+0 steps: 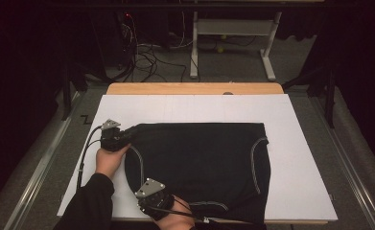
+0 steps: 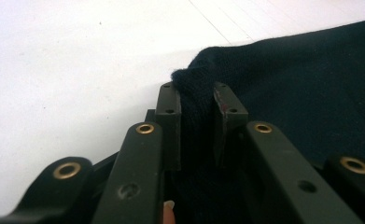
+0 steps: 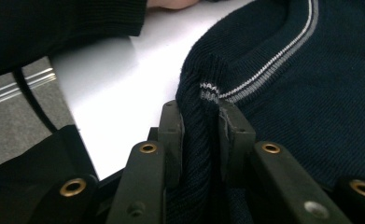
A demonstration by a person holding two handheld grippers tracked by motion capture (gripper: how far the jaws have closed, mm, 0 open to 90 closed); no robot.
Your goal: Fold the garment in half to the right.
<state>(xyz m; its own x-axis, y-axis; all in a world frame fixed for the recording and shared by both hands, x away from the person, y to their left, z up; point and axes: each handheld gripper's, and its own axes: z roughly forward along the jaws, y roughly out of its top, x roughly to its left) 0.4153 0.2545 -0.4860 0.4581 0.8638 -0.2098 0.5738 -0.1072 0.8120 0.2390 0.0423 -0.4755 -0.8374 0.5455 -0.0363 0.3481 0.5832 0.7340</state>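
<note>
A dark navy knitted garment (image 1: 204, 163) with thin pale stripes along its trim lies spread on the white board (image 1: 194, 108). My left gripper (image 1: 123, 135) is at the garment's far-left corner, shut on a bunched fold of the knit (image 2: 196, 88). My right gripper (image 1: 151, 194) is at the near-left edge, shut on the striped ribbed trim (image 3: 203, 93); the cloth is pinched between its pads (image 3: 173, 135). A person's hands hold both grippers.
The white board rests on a wooden table (image 1: 194, 88) whose far edge shows beyond it. Grey carpeted floor (image 1: 319, 124) runs down both sides. Behind the table are another table's white legs (image 1: 269, 52) and tangled cables (image 1: 146, 57).
</note>
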